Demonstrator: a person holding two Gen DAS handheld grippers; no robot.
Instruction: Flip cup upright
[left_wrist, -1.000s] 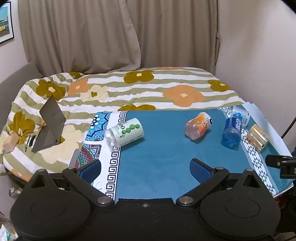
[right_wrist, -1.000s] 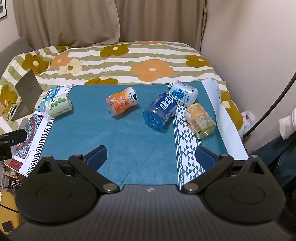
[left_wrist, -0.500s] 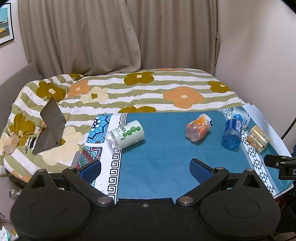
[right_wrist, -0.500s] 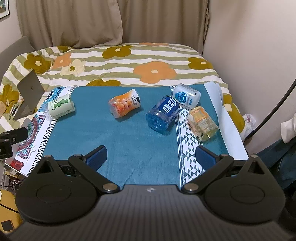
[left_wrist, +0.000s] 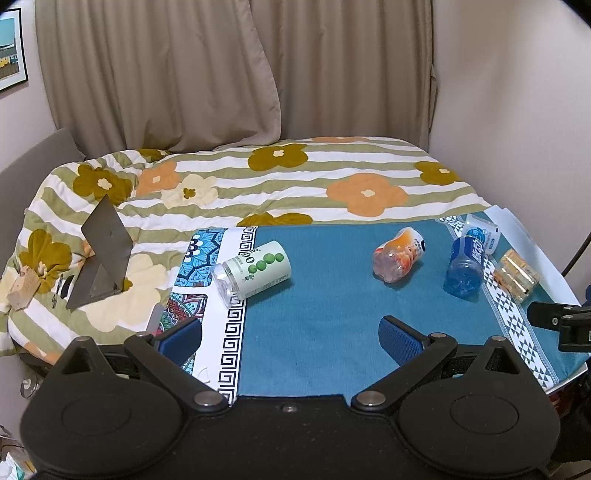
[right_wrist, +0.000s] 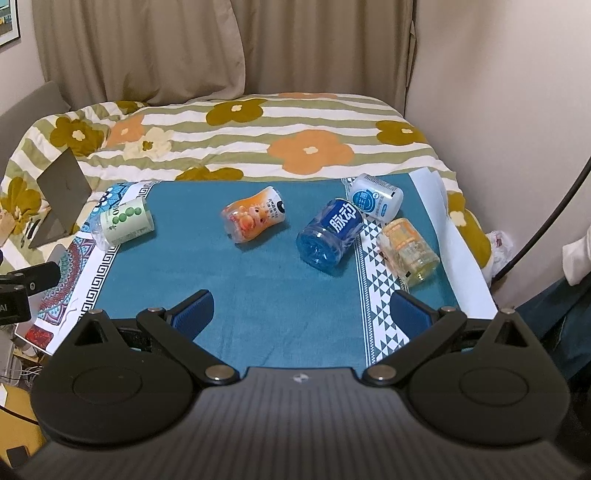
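Teal cloth holds 5 tipped cups beyond both spread, empty tools.

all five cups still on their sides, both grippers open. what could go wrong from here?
1. The blue cup, white-and-blue cup and yellow cup lie close together; grabbing one with the right gripper may knock a neighbour.
2. The yellow cup sits near the mat's right edge and could roll off.
3. The green-dotted cup, nearest the left gripper, may roll when touched.
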